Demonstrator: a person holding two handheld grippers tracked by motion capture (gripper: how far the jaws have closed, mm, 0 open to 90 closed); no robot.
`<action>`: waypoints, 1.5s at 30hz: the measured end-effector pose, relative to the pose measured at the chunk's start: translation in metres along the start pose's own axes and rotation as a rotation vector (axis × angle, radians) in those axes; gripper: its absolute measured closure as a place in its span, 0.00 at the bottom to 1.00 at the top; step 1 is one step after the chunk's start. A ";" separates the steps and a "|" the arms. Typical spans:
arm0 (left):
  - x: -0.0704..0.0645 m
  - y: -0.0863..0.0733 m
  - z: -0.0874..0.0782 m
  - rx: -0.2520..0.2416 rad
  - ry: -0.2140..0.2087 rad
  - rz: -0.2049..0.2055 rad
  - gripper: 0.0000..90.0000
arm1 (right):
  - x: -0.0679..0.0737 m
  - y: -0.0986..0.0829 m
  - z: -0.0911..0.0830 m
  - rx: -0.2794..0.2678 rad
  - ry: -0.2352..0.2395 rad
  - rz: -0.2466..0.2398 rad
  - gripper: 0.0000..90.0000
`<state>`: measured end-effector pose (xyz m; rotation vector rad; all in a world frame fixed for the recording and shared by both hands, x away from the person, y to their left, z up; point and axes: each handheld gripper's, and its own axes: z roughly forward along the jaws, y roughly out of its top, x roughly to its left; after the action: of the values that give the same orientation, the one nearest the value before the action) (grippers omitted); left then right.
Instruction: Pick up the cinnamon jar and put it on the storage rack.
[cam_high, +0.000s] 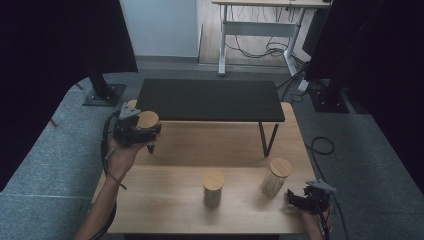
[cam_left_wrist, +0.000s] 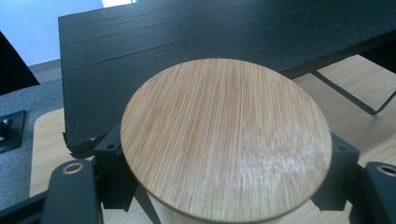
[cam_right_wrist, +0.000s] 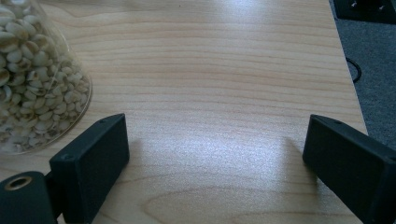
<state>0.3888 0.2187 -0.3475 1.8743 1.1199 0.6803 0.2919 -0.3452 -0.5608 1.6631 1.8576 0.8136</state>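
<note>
My left tool (cam_high: 136, 131) clamps an upright jar (cam_left_wrist: 226, 140) by its sides, the black shelf (cam_high: 210, 100) just ahead and slightly higher. My right tool (cam_high: 305, 200) rests wide open on the desk (cam_high: 165, 200), beside the bean jar (cam_high: 275, 177).

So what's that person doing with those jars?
A person is holding a claw in each hand at a wooden table. The left claw is shut on a jar with a round wooden lid, held near the front left corner of a low black shelf. The right claw is open, with nothing in it, beside a glass jar of pale beans. One more jar with a wooden lid stands in the middle of the table.
</note>
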 end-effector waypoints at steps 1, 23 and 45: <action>0.000 0.000 0.000 0.000 0.000 0.001 0.28 | 0.000 0.000 0.000 0.000 0.000 0.000 0.07; 0.005 0.017 -0.006 -0.010 0.000 -0.004 0.28 | 0.000 0.000 0.000 0.000 0.000 0.000 0.07; 0.006 0.029 -0.007 -0.012 0.003 0.000 0.28 | 0.000 0.000 0.000 0.000 0.000 0.000 0.07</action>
<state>0.3990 0.2191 -0.3184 1.8638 1.1152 0.6892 0.2919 -0.3452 -0.5608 1.6633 1.8575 0.8139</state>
